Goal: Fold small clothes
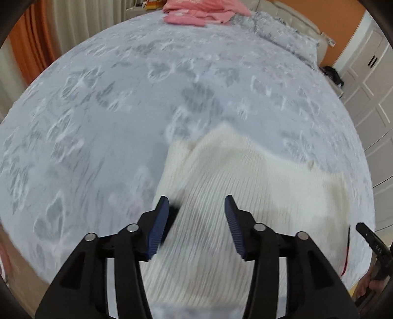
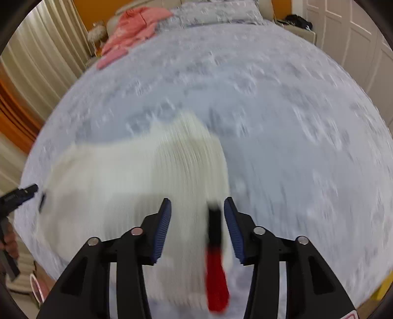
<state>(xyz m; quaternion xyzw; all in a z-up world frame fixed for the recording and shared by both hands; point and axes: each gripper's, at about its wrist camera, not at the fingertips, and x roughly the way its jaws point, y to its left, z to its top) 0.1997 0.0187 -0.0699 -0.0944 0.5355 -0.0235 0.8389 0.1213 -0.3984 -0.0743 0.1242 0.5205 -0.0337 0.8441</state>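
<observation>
Both tools, left (image 1: 197,206) and right (image 2: 197,208), gape wide and hold nothing above a white knit garment (image 1: 245,176) on the grey floral bed (image 1: 122,110); pink clothes (image 1: 196,12) sit far off.

My bed (image 1: 122,117) wears a pale grey cover printed with darker leaf shapes. At its far edge a pillow (image 1: 282,32) in the same print lies against a cream headboard (image 1: 289,9). Beyond the left edge I see cream and orange curtains (image 1: 36,44). Past the right edge stands a white panelled wardrobe (image 1: 368,81), with something black (image 1: 332,74), too small to tell, on a low surface beside it. The wall (image 1: 343,17) is orange.
</observation>
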